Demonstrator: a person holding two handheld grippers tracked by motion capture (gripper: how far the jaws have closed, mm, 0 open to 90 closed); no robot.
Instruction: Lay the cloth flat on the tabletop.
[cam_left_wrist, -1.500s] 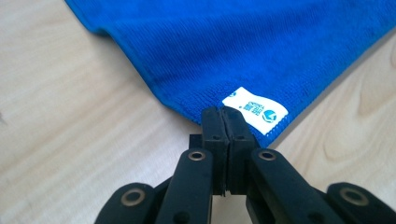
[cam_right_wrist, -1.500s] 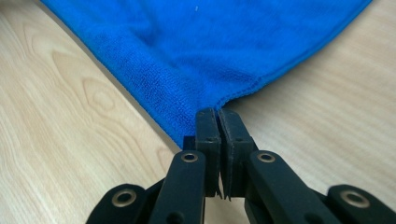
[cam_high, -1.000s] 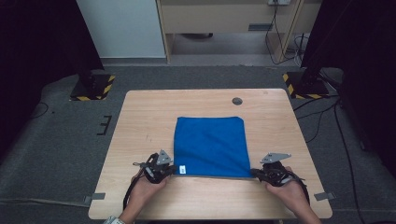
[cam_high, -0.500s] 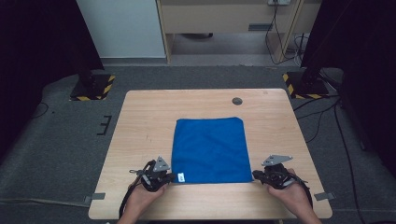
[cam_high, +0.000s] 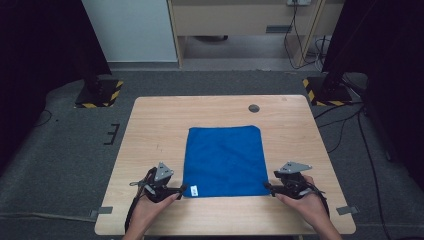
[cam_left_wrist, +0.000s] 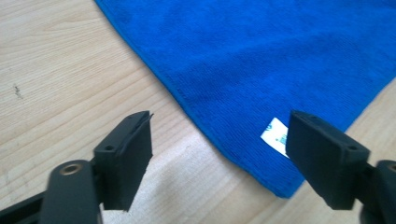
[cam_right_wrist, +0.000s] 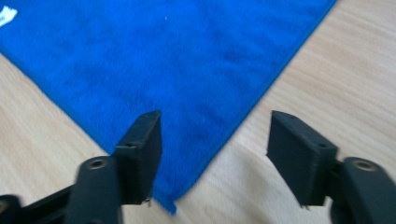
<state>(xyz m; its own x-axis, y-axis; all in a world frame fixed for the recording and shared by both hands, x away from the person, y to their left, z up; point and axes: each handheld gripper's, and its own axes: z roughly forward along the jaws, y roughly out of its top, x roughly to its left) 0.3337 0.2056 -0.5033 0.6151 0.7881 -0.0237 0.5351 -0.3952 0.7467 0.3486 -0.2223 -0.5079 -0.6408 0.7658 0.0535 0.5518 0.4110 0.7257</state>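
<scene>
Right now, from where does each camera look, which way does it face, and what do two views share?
High view: above the near table edge, facing forward and down; shows both forearms, left hand-held gripper, right hand-held gripper.
Left gripper view: rides the left hand-held gripper, facing the blue cloth; jaws apart.
Right gripper view: rides the right hand-held gripper, facing the cloth's corner; jaws apart.
Shared: the white label shows in both gripper views.

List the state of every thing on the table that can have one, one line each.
blue cloth: lying flat on the table, spread out, not gripped.
white label: at the cloth's near corner, facing up.
left gripper: jaws have just been opening, now apart over the cloth's near corner, pads off it.
right gripper: jaws have just been opening, now apart over the other near corner, pads off it.
</scene>
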